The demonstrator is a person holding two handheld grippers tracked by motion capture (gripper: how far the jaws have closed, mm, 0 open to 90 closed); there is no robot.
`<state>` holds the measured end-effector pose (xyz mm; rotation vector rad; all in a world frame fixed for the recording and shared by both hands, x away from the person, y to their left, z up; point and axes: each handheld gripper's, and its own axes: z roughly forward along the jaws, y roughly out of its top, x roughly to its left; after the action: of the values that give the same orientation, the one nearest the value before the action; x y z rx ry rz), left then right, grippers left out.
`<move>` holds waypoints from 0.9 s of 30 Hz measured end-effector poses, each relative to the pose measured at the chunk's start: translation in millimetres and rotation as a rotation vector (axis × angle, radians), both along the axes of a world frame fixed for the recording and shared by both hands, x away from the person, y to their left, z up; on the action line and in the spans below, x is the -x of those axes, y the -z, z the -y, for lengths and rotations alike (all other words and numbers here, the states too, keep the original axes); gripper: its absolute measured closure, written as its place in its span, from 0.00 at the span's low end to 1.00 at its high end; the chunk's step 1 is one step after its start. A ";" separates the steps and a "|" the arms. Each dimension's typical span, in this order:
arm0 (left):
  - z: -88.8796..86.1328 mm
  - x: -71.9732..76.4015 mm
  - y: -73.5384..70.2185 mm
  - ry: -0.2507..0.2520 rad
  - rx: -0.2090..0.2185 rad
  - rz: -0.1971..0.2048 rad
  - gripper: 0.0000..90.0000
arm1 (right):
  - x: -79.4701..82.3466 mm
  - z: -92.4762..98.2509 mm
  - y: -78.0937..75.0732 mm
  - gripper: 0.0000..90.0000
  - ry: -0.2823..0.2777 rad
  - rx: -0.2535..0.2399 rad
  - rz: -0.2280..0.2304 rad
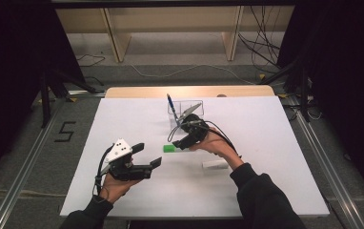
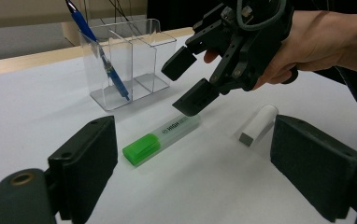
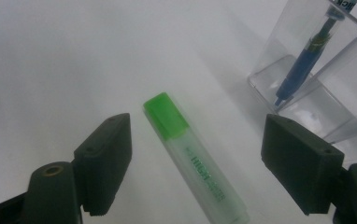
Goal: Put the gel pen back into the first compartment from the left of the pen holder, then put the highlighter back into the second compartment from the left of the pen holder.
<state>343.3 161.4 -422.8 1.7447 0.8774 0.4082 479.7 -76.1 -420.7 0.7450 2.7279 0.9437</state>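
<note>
Both grippers stand spread and hold nothing: the right gripper hangs just above the green highlighter, which lies flat on the white table, and the left gripper waits apart. Behind stands a clear plastic organizer holding a tilted blue pen. A small white cap-like stick lies nearby.

A green-capped highlighter is framed between spread jaws (untouched); a blue pen is seen in a clear organizer.
</note>
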 end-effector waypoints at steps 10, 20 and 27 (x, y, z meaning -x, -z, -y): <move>1.2 -1.2 1.0 0.008 -0.011 -0.003 0.16 | -3.9 -4.4 2.0 0.28 -0.014 0.031 -0.015; 1.4 0.1 1.1 0.008 -0.016 -0.001 0.16 | -8.2 -9.9 5.5 0.29 -0.053 0.085 -0.034; -0.3 0.8 -0.6 0.008 -0.011 0.012 0.16 | -12.4 -17.3 11.5 0.31 -0.078 0.131 -0.052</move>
<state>342.6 161.7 -422.2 1.7535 0.8609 0.4184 492.1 -58.8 -432.2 0.6525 2.8505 0.7608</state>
